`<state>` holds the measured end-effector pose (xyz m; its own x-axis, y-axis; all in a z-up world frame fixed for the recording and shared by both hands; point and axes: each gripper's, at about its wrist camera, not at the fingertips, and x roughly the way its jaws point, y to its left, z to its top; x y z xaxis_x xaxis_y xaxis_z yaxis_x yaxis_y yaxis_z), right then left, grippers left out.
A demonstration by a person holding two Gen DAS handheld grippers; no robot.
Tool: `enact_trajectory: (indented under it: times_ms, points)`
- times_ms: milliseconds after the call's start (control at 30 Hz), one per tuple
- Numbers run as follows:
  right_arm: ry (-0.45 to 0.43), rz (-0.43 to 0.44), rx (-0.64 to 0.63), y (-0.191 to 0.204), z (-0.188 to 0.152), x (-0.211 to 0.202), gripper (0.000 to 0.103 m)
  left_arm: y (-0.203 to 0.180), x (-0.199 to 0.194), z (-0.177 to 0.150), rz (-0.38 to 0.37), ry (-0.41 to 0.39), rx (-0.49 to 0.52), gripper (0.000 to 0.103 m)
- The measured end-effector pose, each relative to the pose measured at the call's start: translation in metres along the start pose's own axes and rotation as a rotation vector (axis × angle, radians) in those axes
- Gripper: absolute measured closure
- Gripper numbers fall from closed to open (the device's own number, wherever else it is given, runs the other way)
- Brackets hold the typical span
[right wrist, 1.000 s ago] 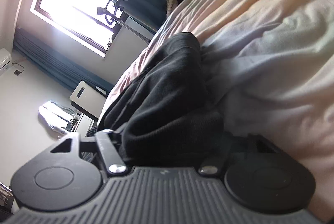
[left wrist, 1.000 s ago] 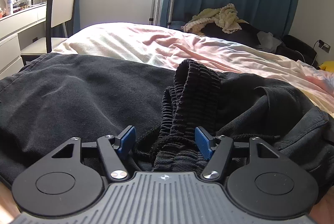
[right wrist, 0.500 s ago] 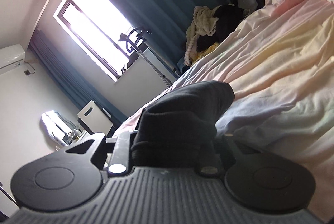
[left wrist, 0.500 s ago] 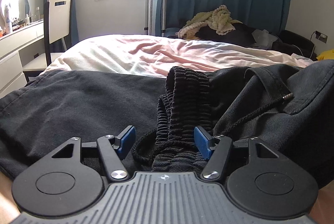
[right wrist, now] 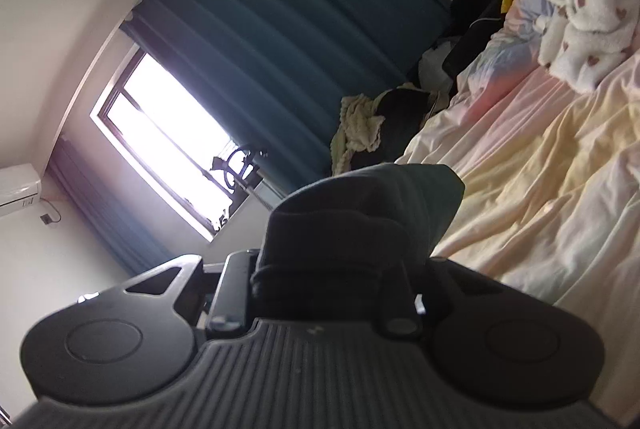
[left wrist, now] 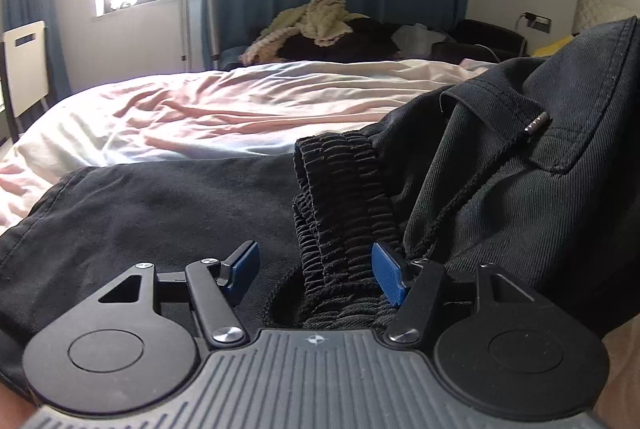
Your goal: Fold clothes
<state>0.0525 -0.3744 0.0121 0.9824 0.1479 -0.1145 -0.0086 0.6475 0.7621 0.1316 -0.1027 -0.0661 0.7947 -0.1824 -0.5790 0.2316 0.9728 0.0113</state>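
Black trousers (left wrist: 168,213) lie on the bed in the left wrist view, their ribbed elastic waistband (left wrist: 344,189) bunched upright in the middle. My left gripper (left wrist: 316,269) is open, its blue pads either side of the waistband's near end. A drawstring with a metal tip (left wrist: 536,123) crosses the raised part (left wrist: 560,157) at right. In the right wrist view my right gripper (right wrist: 332,269) is shut on a bunch of the black trousers (right wrist: 360,225) and holds it lifted above the bed; its fingertips are hidden by the cloth.
The bed has a pale pink and yellow sheet (left wrist: 224,109). A heap of clothes (left wrist: 320,25) lies at the far edge before blue curtains. A white heart-print blanket (right wrist: 584,5) lies at the head. A chair (left wrist: 24,69) stands at left by the window.
My right gripper has lifted its part of the trousers higher off the bed, so the right side of the cloth now rises up. My left gripper stays open around the waistband.
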Motion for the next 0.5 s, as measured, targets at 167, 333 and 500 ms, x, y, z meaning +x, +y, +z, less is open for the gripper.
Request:
enact_trajectory:
  times_ms: [167, 333, 500]
  points:
    - [-0.045, -0.051, -0.005, -0.023, 0.022, -0.028, 0.079, -0.032, 0.014, -0.012, -0.040, -0.021, 0.020, 0.037]
    - [-0.050, -0.103, -0.025, -0.034, 0.015, -0.018, 0.078, -0.033, 0.022, -0.017, -0.041, -0.017, 0.055, 0.033]
    - [-0.064, -0.128, -0.057, -0.033, 0.006, -0.009, 0.077, -0.020, 0.012, -0.009, -0.042, 0.001, 0.079, 0.025]
